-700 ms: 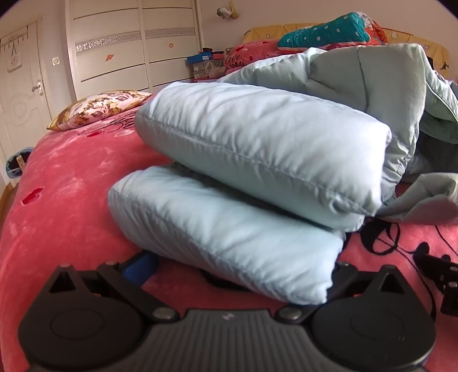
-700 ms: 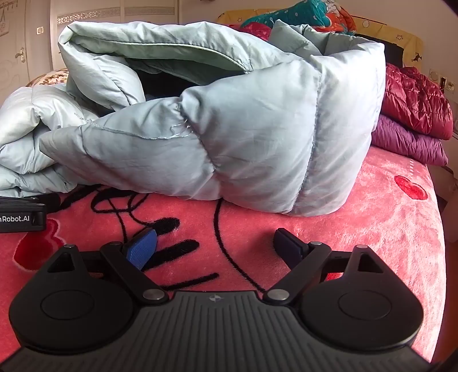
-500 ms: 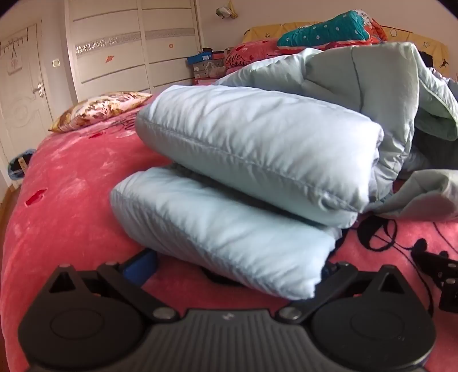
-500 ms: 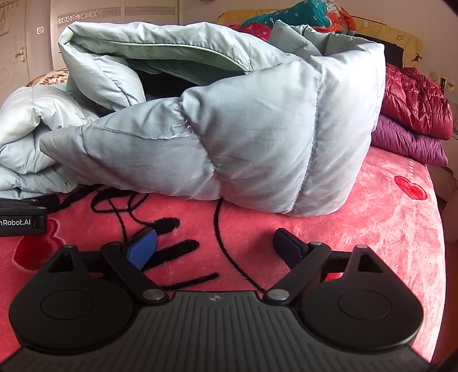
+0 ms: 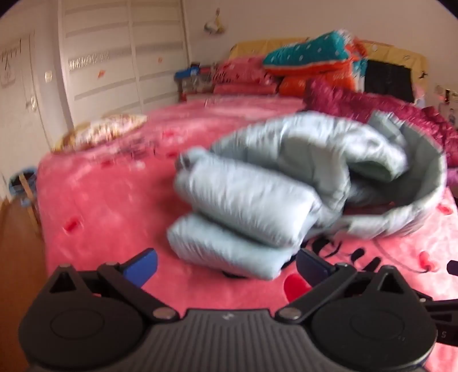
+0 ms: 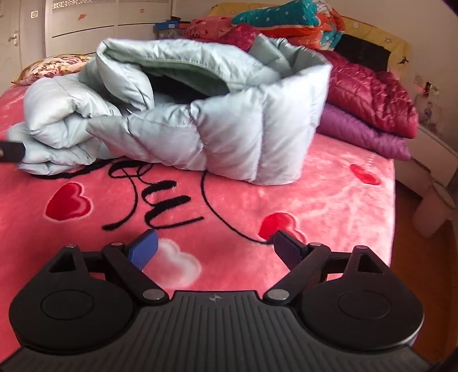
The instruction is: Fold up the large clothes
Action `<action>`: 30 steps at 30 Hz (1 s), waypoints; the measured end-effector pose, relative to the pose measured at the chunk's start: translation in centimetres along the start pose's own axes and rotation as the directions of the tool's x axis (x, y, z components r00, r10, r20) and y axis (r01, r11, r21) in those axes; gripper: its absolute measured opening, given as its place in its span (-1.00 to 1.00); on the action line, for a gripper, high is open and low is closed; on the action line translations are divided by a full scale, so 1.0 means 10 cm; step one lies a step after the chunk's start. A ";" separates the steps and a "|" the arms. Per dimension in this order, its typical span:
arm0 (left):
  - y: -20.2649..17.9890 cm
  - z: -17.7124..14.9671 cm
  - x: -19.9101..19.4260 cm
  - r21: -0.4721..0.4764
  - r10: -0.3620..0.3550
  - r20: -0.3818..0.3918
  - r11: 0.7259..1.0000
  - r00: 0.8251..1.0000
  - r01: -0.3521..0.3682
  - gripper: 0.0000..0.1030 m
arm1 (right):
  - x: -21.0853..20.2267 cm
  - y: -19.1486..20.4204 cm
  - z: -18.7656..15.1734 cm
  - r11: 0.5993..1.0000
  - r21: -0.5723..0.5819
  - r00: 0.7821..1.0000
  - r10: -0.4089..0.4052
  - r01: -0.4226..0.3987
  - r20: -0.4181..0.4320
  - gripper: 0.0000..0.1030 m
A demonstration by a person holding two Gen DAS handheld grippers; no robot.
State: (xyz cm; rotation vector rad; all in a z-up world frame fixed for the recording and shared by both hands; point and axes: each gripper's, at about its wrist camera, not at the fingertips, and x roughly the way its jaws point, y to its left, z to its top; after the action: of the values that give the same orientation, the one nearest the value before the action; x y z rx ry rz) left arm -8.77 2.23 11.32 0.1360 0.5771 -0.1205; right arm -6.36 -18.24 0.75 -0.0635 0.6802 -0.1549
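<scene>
A pale blue puffer jacket [image 5: 257, 206] lies loosely folded in a bundle on the pink bed blanket [image 5: 114, 200]. It also shows in the right wrist view [image 6: 229, 123], with its hood end standing up. My left gripper [image 5: 226, 266] is open and empty, just in front of the jacket's folded near edge, not touching it. The left view is blurred. My right gripper [image 6: 214, 251] is open and empty over the blanket [image 6: 200, 206], well short of the jacket. The tip of the left gripper [image 6: 11, 151] shows at the left edge beside the jacket.
Folded maroon and purple puffer jackets [image 6: 369, 114] are stacked at the right behind the blue one. Piled bedding [image 6: 286, 17] lies at the headboard, a floral pillow [image 5: 111, 131] at the far left. The bed's right edge [image 6: 398, 217] drops to the floor; a wardrobe [image 5: 120, 57] stands behind.
Both grippers have pulled back and risen from the jacket. The left gripper has let go of the folded edge it was around and now stands clear of it.
</scene>
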 end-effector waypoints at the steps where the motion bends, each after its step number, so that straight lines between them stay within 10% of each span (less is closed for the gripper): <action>1: -0.03 0.05 -0.11 0.018 0.005 0.021 1.000 1.000 -0.005 0.98 | -0.16 0.00 0.01 1.000 -0.003 1.000 -0.012 0.012 0.011 1.00; 13: 0.26 0.42 -0.88 0.114 -0.020 0.152 0.993 0.988 0.003 0.99 | -1.75 -0.10 0.42 0.992 0.090 0.975 -0.099 0.083 0.197 1.00; 30: 0.61 0.44 -1.45 0.103 0.024 0.260 0.993 0.965 -0.053 0.99 | -2.55 0.09 0.71 0.996 0.051 0.955 -0.089 0.077 0.282 1.00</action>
State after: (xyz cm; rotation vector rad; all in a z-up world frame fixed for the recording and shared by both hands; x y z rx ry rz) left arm -17.54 8.65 23.53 0.2336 0.3068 -0.1294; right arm -21.29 -13.10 22.01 -0.0746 0.3872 -0.2354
